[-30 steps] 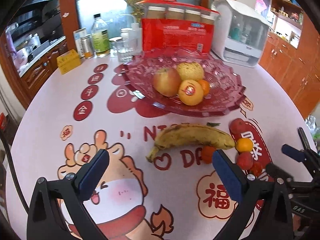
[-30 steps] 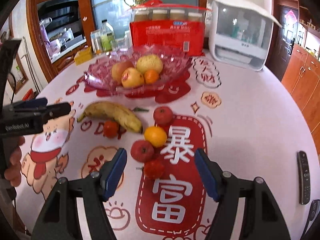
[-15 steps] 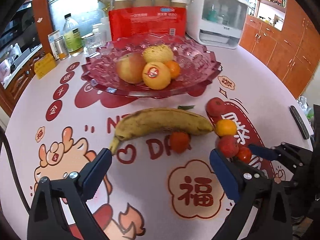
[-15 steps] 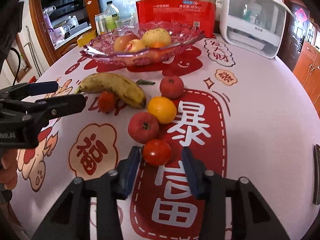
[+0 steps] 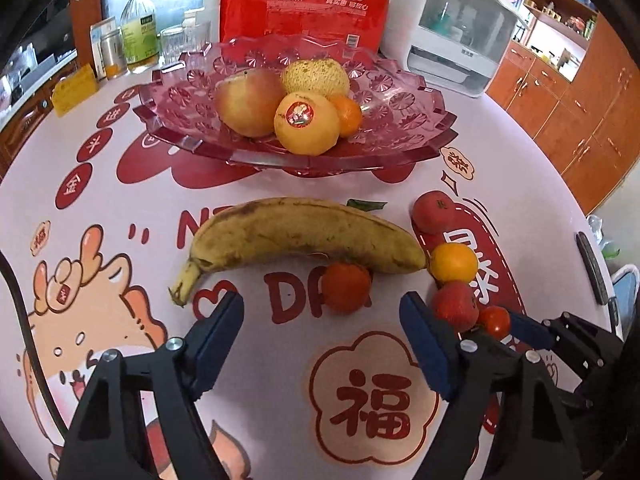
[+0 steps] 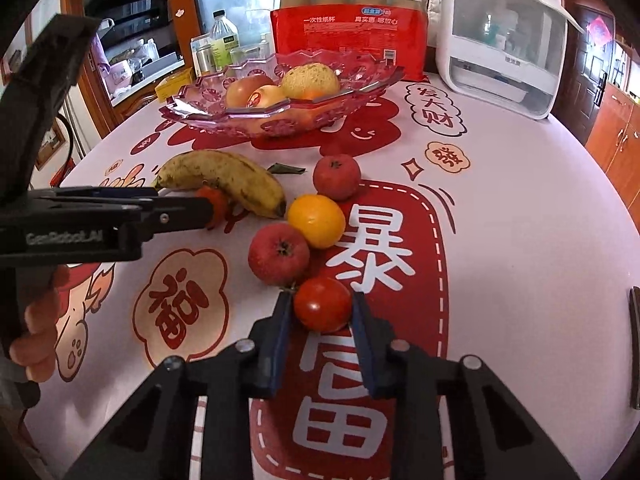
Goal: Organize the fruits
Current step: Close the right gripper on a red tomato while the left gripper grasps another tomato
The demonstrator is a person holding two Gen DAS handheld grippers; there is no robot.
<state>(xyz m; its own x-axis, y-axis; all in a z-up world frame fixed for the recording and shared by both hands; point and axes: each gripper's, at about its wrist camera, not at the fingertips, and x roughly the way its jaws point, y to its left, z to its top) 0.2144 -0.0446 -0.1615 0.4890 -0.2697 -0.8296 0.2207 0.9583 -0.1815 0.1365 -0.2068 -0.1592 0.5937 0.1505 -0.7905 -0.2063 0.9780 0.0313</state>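
**Right claw pinching a tomato, left claw spread near the banana**

I see the worktop [image 6: 520, 240] filling both frames, covered in a white cloth with red cartoon prints. At the top centre of my right view sits the pink glass bowl [image 6: 224, 116], holding an apple [image 5: 248, 104], a rough yellow melon-like fruit [image 5: 316, 76], a stickered orange [image 5: 306, 124] and a small tangerine [image 5: 350, 114]. Behind it stand a red package [image 6: 348, 36] and, in the upper right, a white appliance [image 6: 500, 40].

In the middle of my left view the banana [image 5: 304, 236] lies on the cloth, below the bowl. A small red fruit [image 5: 346, 288] touches its lower edge. To the right, a red fruit [image 6: 336, 176], an orange fruit [image 6: 316, 220] and a red apple-like fruit [image 6: 278, 258] run in a line down the frame, each close beside the next.

My left claw [image 5: 322, 336] stands wide apart at the bottom of its view, gripping nothing, with the small red fruit just above the gap. My right claw [image 6: 322, 316] is clamped on the tomato [image 6: 322, 304], a pad pressed to each side, low in the centre of the frame.
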